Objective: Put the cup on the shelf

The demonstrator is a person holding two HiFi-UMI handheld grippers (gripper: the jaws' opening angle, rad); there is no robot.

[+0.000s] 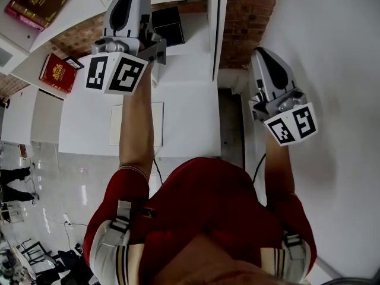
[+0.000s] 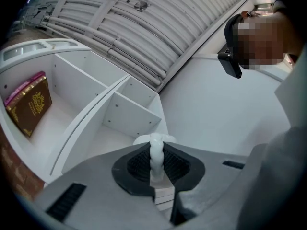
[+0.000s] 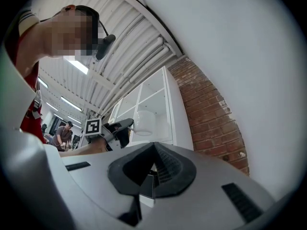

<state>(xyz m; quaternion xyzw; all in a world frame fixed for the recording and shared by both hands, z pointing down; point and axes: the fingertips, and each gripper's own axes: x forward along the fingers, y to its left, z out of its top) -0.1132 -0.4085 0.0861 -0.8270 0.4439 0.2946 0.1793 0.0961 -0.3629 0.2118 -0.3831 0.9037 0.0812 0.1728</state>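
White glossy cup (image 3: 144, 122), pinched by its looped handle between the pads of the left tongs (image 2: 157, 164), with the jaws only narrowly apart on that handle. Cup raised in front of the white cubby shelf (image 2: 115, 110), at the open compartment by the shelf's end edge next to the plain white wall; contact with a shelf board not clear from any view. One compartment over, past a white divider, a maroon hardback book with a gold emblem (image 2: 28, 104), leaning against the compartment's side. Behind the shelf, a red brick wall (image 3: 211, 114). Right tongs (image 3: 153, 157) held well apart from the shelf and off to the side, jaws closed together, nothing between them. In the head view, both bare forearms stretched toward the shelf.
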